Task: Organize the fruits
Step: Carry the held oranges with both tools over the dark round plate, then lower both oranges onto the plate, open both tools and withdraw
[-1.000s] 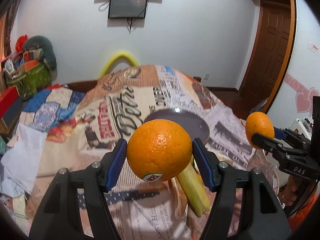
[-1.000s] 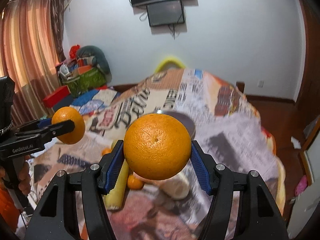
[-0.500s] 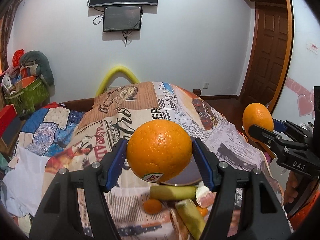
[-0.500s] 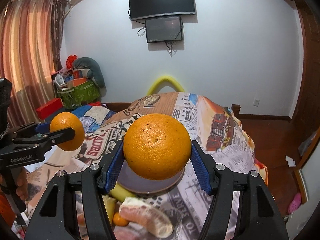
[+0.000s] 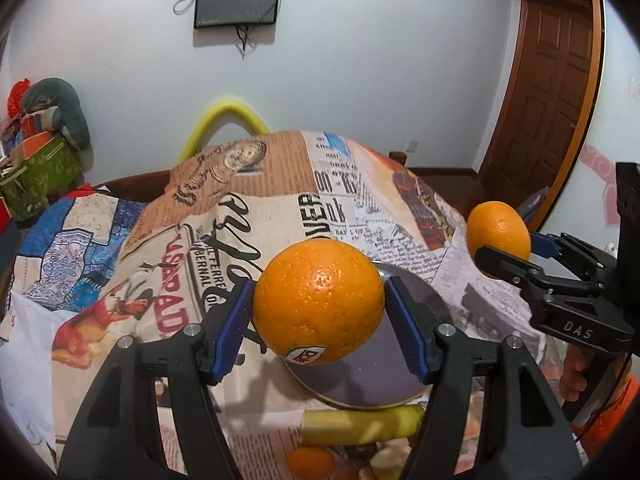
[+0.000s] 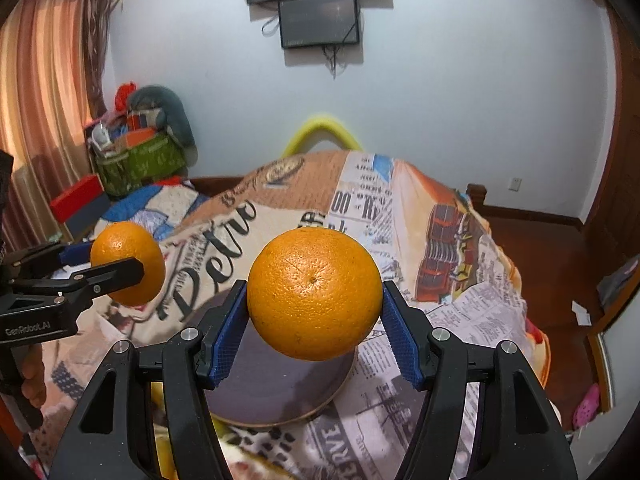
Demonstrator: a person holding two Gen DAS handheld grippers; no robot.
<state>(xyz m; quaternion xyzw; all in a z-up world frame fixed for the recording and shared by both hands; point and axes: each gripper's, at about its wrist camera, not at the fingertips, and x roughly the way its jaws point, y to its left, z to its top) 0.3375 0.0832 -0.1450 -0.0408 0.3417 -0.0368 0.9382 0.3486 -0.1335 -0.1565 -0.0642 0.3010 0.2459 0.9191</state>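
Here, left gripper (image 5: 320,300) clamped half-wide across the stickered orange (image 5: 319,301); right gripper (image 6: 314,294) likewise on the second orange (image 6: 314,294). Probably firm, fairly heavy, slick-skinned: best pinched at the widest girth. Below and just ahead, the dark plate (image 5: 404,376).

Both wrist views angled down, close over plate (image 5: 404,376) (shared).

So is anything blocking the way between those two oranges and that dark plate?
Nothing visible. The left gripper holds the stickered orange and the right gripper the other orange over the dark plate, whose visible surface is bare.
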